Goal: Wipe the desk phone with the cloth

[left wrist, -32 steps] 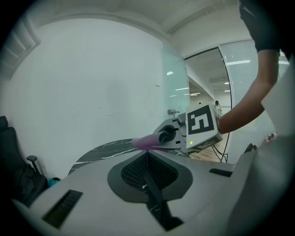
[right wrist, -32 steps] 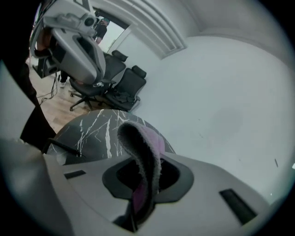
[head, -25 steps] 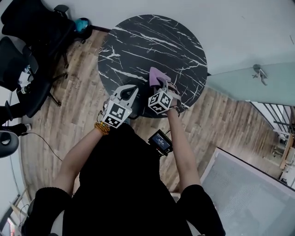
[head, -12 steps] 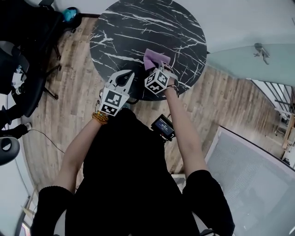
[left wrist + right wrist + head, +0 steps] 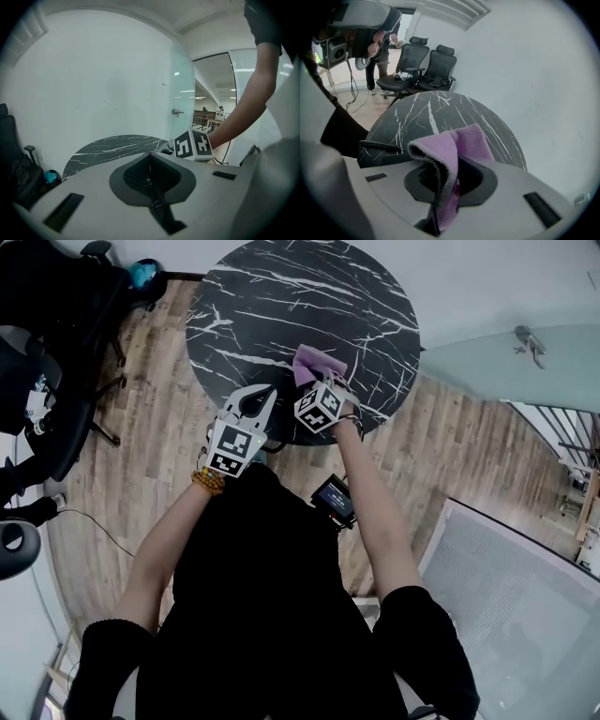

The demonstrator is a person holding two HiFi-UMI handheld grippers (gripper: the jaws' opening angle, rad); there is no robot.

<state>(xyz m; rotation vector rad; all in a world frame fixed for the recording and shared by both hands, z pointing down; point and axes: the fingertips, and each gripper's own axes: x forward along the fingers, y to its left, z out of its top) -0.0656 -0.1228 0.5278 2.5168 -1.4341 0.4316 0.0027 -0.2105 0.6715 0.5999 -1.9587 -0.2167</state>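
Sticking out from the right hand-held gripper (image 5: 455,165), the cloth (image 5: 471,139)

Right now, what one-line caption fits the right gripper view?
Right gripper shut on a purple cloth over a round black marble table, a coiled cord at left.

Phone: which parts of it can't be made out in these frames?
- Right gripper view: phone shows only a coiled cord and dark edge; right tool body and cloth cover the rest.
- Head view: mostly hidden under both tools, black against black table.
- Left gripper view: hidden behind left tool.
- Keys, handset: cannot tell.
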